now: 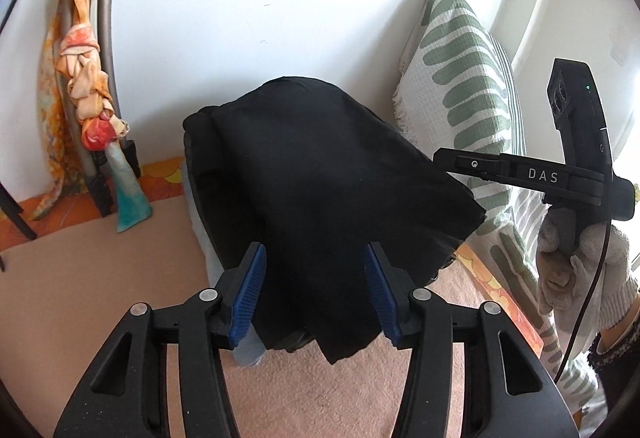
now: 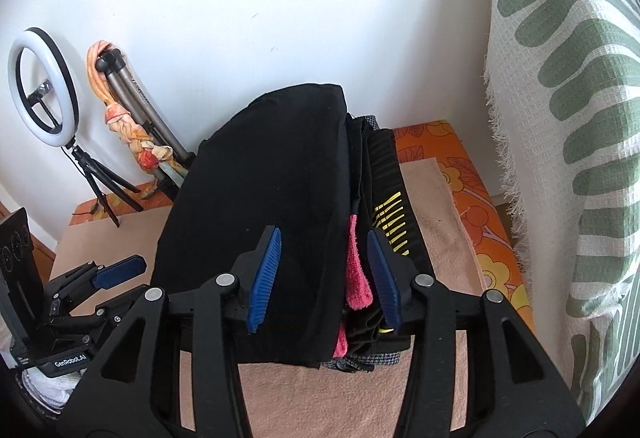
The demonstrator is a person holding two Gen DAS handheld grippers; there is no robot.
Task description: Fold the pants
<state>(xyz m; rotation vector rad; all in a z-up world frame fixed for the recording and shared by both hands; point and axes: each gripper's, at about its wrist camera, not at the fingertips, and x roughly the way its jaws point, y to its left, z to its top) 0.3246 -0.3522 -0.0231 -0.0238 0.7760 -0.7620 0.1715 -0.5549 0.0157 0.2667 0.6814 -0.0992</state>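
Note:
Black folded pants (image 1: 320, 158) lie on top of a stack of folded clothes. In the left wrist view my left gripper (image 1: 314, 250) is open, its blue pads either side of the pants' near end and not pressing on it. At the right of that view a gloved hand (image 1: 568, 258) holds the right gripper's black body (image 1: 532, 174). In the right wrist view my right gripper (image 2: 324, 234) is open over the near right edge of the pants (image 2: 272, 166). Between its pads show black cloth and a pink garment (image 2: 356, 278). A blue pad (image 2: 120, 266) of the left gripper shows at lower left.
Under the pants lie a black garment with yellow stripes (image 2: 390, 226) and a light blue one (image 1: 248, 354). The stack rests on a tan blanket (image 2: 432, 198) over an orange floral sheet (image 2: 472, 190). A green-and-white throw (image 2: 560, 118) hangs at right. A ring light (image 2: 42, 94) and a scarf-draped tripod (image 1: 92, 78) stand by the wall.

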